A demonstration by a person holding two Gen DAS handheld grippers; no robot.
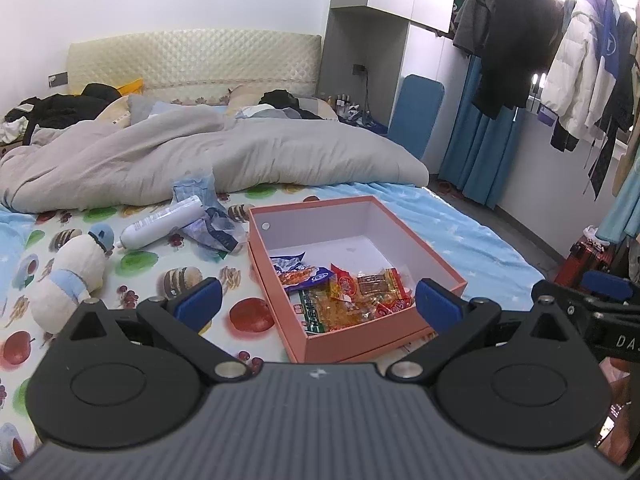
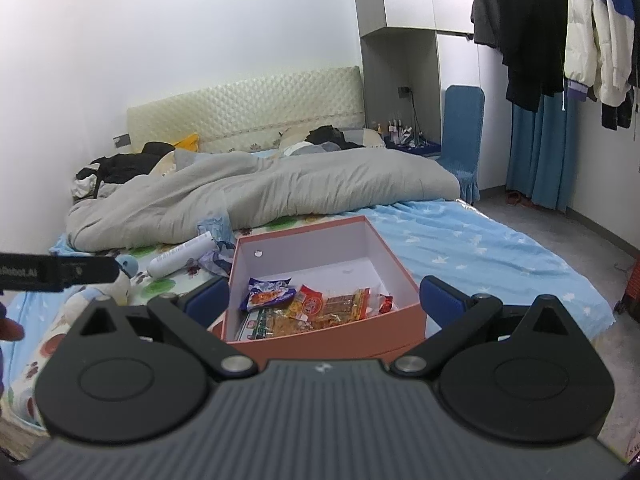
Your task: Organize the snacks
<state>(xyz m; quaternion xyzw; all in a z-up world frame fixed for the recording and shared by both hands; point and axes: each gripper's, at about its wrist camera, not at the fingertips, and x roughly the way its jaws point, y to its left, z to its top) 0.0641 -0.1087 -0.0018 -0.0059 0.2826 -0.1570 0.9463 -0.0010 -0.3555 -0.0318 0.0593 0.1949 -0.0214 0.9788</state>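
An open pink box (image 1: 424, 246) sits on the bed near its front edge, also in the right wrist view (image 2: 332, 338). Several snack packets (image 1: 344, 290) lie in its near part: a blue one (image 2: 266, 292) and orange-red ones (image 2: 340, 306). My left gripper (image 1: 318, 300) is open and empty, hovering in front of the box, its blue fingertips (image 1: 200, 300) astride the box's near corner. My right gripper (image 2: 324, 300) is open and empty, its fingers on either side of the box's near wall. The right gripper's body shows at the left view's right edge (image 1: 600, 312).
A white tube (image 1: 160, 222) and crumpled plastic wrap (image 1: 208, 216) lie left of the box. A plush toy (image 1: 72, 276) lies further left. A grey duvet (image 1: 208, 156) covers the back of the bed. Clothes (image 1: 560, 52) hang on the right; a red suitcase (image 1: 584, 260) stands on the floor.
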